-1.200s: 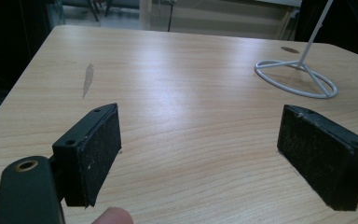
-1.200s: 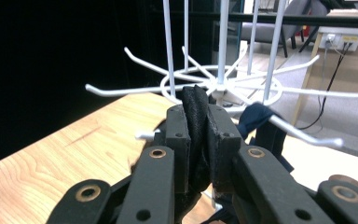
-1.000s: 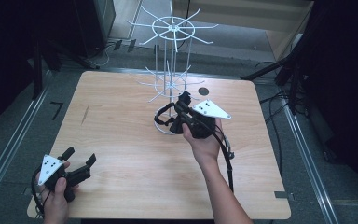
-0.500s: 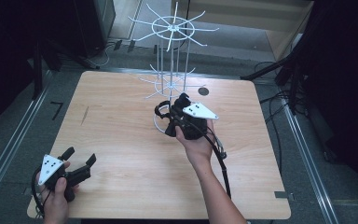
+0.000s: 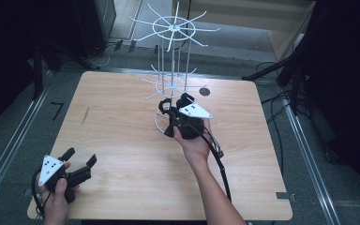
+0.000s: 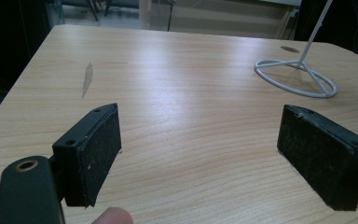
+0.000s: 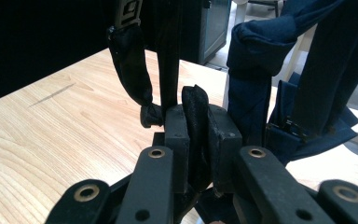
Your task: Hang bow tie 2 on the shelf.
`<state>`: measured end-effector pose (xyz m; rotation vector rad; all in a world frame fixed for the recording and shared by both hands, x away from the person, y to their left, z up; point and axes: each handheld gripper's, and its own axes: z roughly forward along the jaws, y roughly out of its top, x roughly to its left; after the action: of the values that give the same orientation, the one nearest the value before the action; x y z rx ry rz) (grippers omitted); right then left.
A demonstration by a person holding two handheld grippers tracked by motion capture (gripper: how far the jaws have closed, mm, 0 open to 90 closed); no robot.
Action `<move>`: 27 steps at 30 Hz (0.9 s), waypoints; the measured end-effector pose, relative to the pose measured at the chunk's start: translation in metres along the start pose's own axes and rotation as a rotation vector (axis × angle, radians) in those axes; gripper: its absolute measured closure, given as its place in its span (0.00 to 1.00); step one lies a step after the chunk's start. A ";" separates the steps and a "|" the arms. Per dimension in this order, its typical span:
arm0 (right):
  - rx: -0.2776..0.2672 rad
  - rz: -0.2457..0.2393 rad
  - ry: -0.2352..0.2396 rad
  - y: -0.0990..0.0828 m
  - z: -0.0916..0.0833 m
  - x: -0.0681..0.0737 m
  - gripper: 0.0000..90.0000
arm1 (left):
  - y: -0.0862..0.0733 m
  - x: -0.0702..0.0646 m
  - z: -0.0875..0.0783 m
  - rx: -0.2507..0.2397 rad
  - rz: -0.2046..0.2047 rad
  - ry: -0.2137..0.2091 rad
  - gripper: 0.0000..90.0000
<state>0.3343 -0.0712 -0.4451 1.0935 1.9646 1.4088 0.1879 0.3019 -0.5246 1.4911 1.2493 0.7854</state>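
Note:
A dark blue fabric bag (image 7: 256,56) with black straps (image 7: 130,60) hangs in front of my right gripper (image 7: 196,116), whose jaws are shut on a fold of its black fabric. In the high view that right gripper (image 5: 168,112) sits low over the table, right at the foot of the white wire rack (image 5: 171,51), with the dark bag (image 5: 165,107) bunched at its tip. My left gripper (image 5: 80,157) rests near the table's front left corner. Seen along its own jaws, the left gripper (image 6: 200,144) stands wide open with bare wood between its pads.
The rack's round wire base (image 6: 296,79) lies on the wooden table (image 5: 122,117). A dark round hole (image 5: 205,91) sits in the tabletop behind the rack. Cables and dark stands (image 5: 281,108) crowd the floor right of the table.
My right gripper has sunk a little and shifted slightly left beside the rack, still shut on the bag. The left gripper has kept still.

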 end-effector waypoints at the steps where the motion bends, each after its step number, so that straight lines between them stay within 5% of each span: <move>1: -0.001 0.002 0.002 0.000 0.000 0.000 0.90 | 0.000 0.000 0.000 0.000 -0.001 0.000 0.16; 13: -0.032 0.029 0.040 -0.013 -0.013 -0.007 0.74 | 0.000 0.000 0.000 0.000 -0.001 0.001 0.16; 27: -0.049 -0.038 0.101 -0.032 -0.043 -0.008 0.43 | 0.000 0.000 0.000 -0.002 -0.001 0.002 0.16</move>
<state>0.2959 -0.1056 -0.4604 0.9755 1.9983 1.5102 0.1877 0.3016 -0.5247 1.4880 1.2507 0.7878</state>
